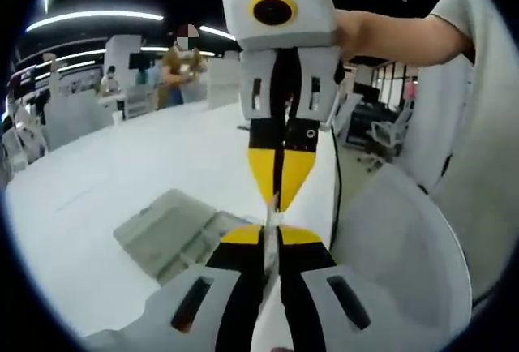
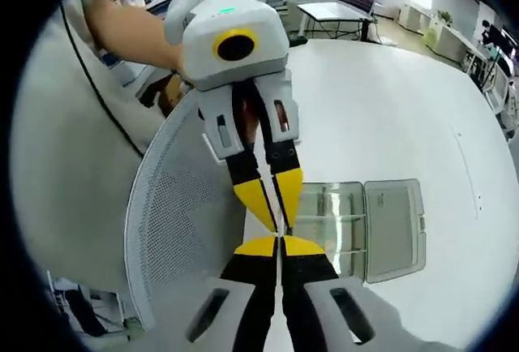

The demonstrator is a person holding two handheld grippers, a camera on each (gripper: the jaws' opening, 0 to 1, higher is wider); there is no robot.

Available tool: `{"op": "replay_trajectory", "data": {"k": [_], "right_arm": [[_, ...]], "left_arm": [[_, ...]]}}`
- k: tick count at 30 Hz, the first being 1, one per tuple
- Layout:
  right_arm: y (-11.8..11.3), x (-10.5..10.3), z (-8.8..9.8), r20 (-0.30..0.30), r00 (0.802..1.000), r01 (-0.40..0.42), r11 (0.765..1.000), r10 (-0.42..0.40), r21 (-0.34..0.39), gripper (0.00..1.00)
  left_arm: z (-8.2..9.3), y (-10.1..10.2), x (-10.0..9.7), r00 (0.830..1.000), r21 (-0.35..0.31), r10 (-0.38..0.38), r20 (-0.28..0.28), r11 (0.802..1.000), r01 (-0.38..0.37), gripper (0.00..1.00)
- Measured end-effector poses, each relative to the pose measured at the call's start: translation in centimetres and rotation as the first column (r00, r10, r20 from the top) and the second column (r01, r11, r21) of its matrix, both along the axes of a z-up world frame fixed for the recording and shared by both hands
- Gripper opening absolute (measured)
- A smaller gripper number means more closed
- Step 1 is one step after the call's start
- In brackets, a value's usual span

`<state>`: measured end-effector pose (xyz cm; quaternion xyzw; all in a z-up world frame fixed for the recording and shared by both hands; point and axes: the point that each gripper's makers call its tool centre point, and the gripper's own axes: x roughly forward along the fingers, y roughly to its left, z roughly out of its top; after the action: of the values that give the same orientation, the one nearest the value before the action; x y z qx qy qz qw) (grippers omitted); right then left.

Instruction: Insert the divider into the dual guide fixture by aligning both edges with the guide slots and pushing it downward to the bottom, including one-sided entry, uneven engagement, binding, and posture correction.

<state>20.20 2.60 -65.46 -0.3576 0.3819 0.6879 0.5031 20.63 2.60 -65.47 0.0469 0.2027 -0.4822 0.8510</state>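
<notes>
**Divider held edge-on between both grippers, above the table, not yet at the slots**

Left gripper view: left gripper (image 1: 269, 237) rises from the bottom, yellow tips drawn together on a thin pale sheet, the divider (image 1: 268, 248), seen edge-on as a narrow strip between the jaws. The right gripper (image 1: 279, 198) comes down from above and meets it tip to tip, clamped on the same sheet. Behind the tips, on the white table (image 1: 122, 182), lies the grey-green guide fixture (image 1: 174, 234), low and flat from this angle. A white mesh chair back (image 1: 405, 246) stands to the right.

Right gripper view: right gripper (image 2: 280, 241) closed on the divider (image 2: 280, 264), which reads only as a hairline between the tips; the left gripper (image 2: 272, 206) pinches it from the far side. The guide fixture (image 2: 361, 226) sits just right of the tips on the table (image 2: 389, 109): a clear tray with inner ribs and an open hinged lid. Slots themselves too fine to resolve; probably along the tray's inner walls.

Judgement on the step: divider is in the air, near the fixture but off to its side, no edge entered. To do it well: carry it over the tray, square the sheet to the ribs, keep both grips level so both edges enter together. If one side leads or binds, back off slightly, level, then press down evenly. Thin sheet will likely flex; avoid twisting between the two grips.
</notes>
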Motion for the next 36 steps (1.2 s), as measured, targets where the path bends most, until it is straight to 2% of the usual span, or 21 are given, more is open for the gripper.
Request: {"op": "replay_trajectory", "data": {"k": [1,5,9,15,16,18,20,21,23,24,26,31,36], "right_arm": [[-0.1,-0.1,0.1,-0.032,0.999,0.038,0.999,-0.038,-0.01,0.0],[0.0,0.4,0.5,-0.079,0.992,0.102,0.995,-0.103,-0.009,0.0],[0.0,0.6,0.5,-0.087,0.99,0.114,0.993,-0.114,-0.014,0.0],[0.1,0.7,0.7,-0.131,0.976,0.172,0.985,-0.174,-0.028,0.0],[0.1,0.7,0.8,-0.149,0.967,0.202,0.979,-0.205,-0.039,0.0],[0.2,0.7,0.8,-0.152,0.967,0.199,0.979,-0.203,-0.039,0.0],[0.2,0.8,0.8,-0.164,0.96,0.224,0.973,-0.229,-0.052,0.0],[0.2,0.8,0.8,-0.158,0.964,0.21,0.976,-0.215,-0.048,0.0],[0.2,0.7,0.8,-0.168,0.957,0.228,0.972,-0.234,-0.059,0.0],[0.2,0.7,0.8,-0.155,0.964,0.212,0.976,-0.218,-0.057,0.0],[0.2,0.7,0.8,-0.165,0.959,0.223,0.973,-0.231,-0.064,0.0],[0.2,0.9,0.8,-0.154,0.962,0.216,0.974,-0.224,-0.067,0.0],[0.5,0.8,0.8,-0.127,0.972,0.191,0.979,-0.198,-0.069,0.0]], "left_arm": [[0.0,0.1,0.1,1.0,0.002,-0.001,0.008,1.0,0.001,0.04],[-0.2,0.5,0.4,1.0,0.009,0.015,0.002,1.0,-0.015,0.07],[-0.2,0.7,0.6,1.0,0.012,0.027,0.005,1.0,-0.027,0.08],[-0.1,1.0,0.9,0.999,0.014,0.043,0.017,0.999,-0.043,0.06],[-0.1,1.0,0.9,0.999,0.014,0.045,0.017,0.999,-0.046,0.06],[-0.2,1.0,1.0,0.999,0.015,0.047,0.015,0.999,-0.047,0.06],[-0.2,1.1,1.1,0.999,0.014,0.052,0.012,0.999,-0.052,0.07],[-0.2,1.0,1.0,0.999,0.012,0.052,0.007,0.999,-0.052,0.06],[-0.3,1.1,1.1,0.999,0.016,0.053,0.01,0.998,-0.053,0.07],[-0.3,1.0,0.9,0.999,0.013,0.049,0.004,0.999,-0.049,0.06],[-0.3,0.9,1.0,0.999,0.017,0.05,0.003,0.999,-0.05,0.07],[-0.5,0.9,1.1,0.999,0.013,0.051,-0.009,0.999,-0.051,0.07],[-0.8,1.2,1.1,0.998,0.03,0.066,-0.01,0.997,-0.066,0.08]]}}
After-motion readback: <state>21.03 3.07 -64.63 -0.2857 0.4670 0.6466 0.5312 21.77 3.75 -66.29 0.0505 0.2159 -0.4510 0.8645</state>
